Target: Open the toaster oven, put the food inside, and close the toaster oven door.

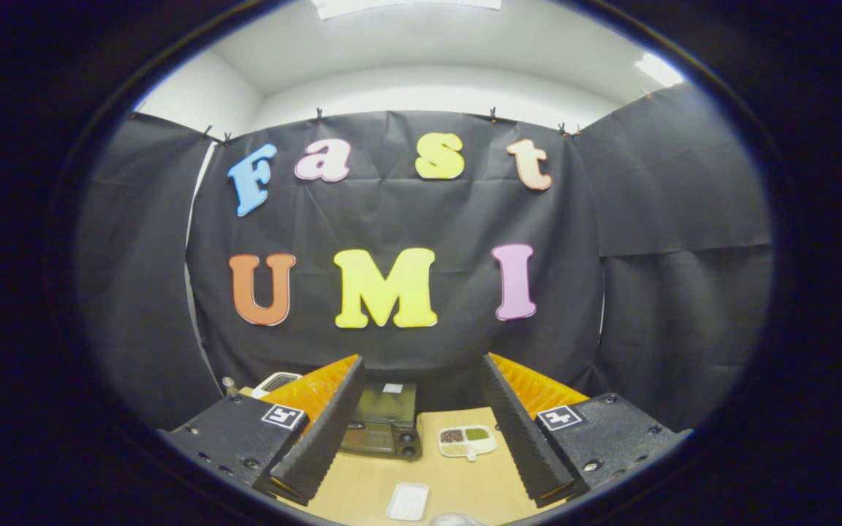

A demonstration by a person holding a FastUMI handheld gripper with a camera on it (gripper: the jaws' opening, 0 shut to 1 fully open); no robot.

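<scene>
Fingers: both fingers (333, 431) of the gripper (421, 431) stand spread wide apart, pinching nothing, held high above the table (465, 482).
White tray: a small shallow empty tray (407, 501) lies on the wood nearest the camera, between the fingers.
Food: a divided white dish (467, 441) with a dark filling in one section and a green one beside it sits just inside the right finger, to the right of the oven and near it.
Toaster oven: dark box (384, 420) with a glass door (384, 404) and knobs down its right side, between and beyond the fingers, door shut as far as I can tell.
White device: a scale-like object (275, 381) behind the left finger.
Handling, oven: likely heavy and stiff; door probably hinges at the bottom, so take it by the top edge or handle, too small to make out here.
Handling, dish: probably light, rigid, loose contents; grip the small tab on its near rim and keep it level.
</scene>
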